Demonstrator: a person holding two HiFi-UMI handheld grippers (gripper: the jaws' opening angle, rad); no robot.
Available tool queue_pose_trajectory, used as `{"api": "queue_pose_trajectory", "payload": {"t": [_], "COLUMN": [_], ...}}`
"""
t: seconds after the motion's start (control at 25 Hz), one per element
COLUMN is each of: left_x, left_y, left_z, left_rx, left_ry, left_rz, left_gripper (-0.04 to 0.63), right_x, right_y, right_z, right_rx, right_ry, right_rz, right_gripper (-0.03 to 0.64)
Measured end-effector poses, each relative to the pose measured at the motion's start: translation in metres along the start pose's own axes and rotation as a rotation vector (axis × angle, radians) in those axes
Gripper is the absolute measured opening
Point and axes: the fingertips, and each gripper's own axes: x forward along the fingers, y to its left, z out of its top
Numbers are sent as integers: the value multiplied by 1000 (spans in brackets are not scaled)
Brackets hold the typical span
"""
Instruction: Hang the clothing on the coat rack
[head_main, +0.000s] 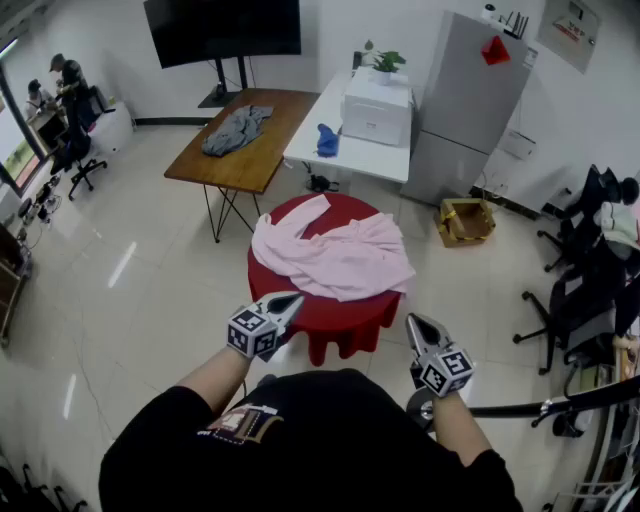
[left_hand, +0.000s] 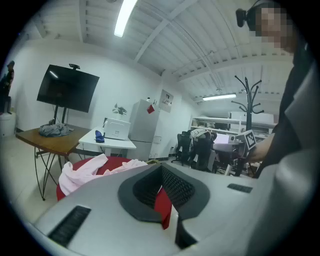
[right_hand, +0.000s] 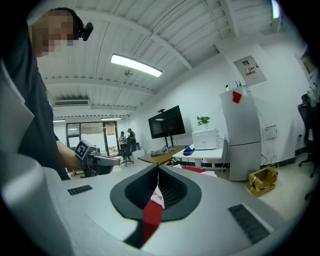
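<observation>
Holds both claws low in the frame, left claw (head_main: 288, 300) and right claw (head_main: 414, 323), each clenched tight with nothing gripped, tips aimed at the red surface (head_main: 340, 318) just above them. Pink garment (head_main: 335, 255) there, spread loose across the top at frame centre, apart from both claws. Black coat rack (left_hand: 247, 97) upright at the upper right of the left gripper view, above the right claw's marker cube.

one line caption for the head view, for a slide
Left gripper and right gripper, both shut and empty, hover before a pink garment lying on a round red table.
</observation>
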Motion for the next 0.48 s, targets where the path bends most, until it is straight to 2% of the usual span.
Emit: {"api": "queue_pose_trajectory", "payload": {"t": [0.12,0.24,0.32,0.48], "left_x": [11,17,14,12], "left_y": [-10,6,34,120], "left_z": [-4,4,11,28], "left_rx": [-24,-26,-27,-39], "left_ry": [4,4,3,6], "left_rz": [-7,10,30,87], "left_gripper": [0,0,0,0], "right_x": [-13,-5,13,66], "right_y": [-14,-23,-25,-25], "right_z": [-6,-7,-6,1], "right_rx": [5,22,30,44], "right_ry": [1,-9,-19,-29], "right_rz": [-24,-47,-62,-96], "right_gripper": [0,0,0,15]}}
